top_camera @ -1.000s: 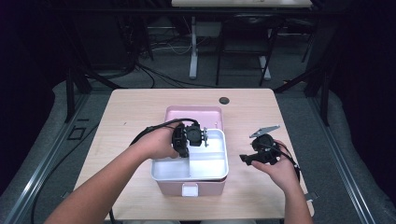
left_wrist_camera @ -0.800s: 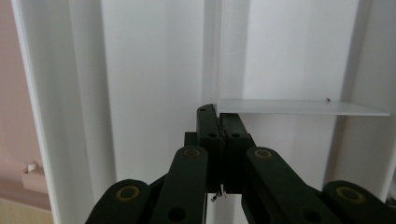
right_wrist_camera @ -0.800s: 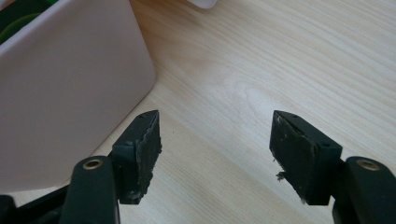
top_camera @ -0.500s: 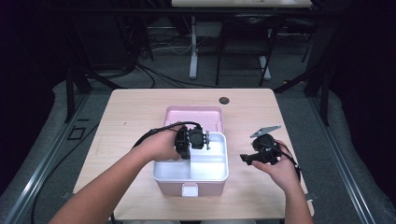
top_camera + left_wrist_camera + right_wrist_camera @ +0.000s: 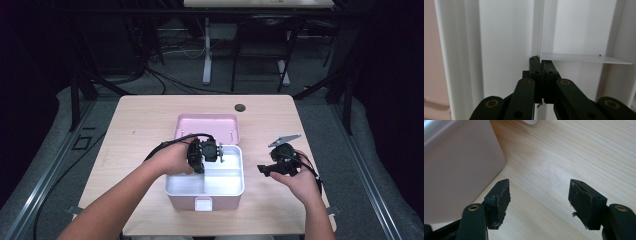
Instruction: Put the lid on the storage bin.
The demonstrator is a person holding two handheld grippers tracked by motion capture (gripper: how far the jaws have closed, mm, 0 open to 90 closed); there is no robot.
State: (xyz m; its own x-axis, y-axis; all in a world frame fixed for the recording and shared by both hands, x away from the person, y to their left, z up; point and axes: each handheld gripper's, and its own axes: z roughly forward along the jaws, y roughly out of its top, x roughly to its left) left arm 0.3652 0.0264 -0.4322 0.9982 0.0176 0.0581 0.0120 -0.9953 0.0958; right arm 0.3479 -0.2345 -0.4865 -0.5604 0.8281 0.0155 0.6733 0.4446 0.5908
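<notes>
A pink box [image 5: 186, 201] stands open in the middle of the table, its lid [image 5: 207, 127] lying back behind it. Inside sits a white tray [image 5: 184, 183] with thin divider walls [image 5: 223, 170]. My left gripper [image 5: 214, 151] reaches over the tray's far half. In the left gripper view its jaws are together [image 5: 541, 61], pinched on the top edge of a thin white divider [image 5: 538, 37]; a second divider [image 5: 586, 58] branches off to the right. My right gripper [image 5: 263, 169] rests to the right of the box, open [image 5: 539, 192] and with nothing in it, over bare wood beside the pink box wall [image 5: 454, 170].
The wooden table [image 5: 140, 125] has free room at the left and at the back. A small dark round disc [image 5: 240, 107] lies near the far edge. Cables trail from both grippers. Dark floor and metal frames surround the table.
My left hand has shifted slightly to the right over the tray. The right hand and gripper have stayed put.
</notes>
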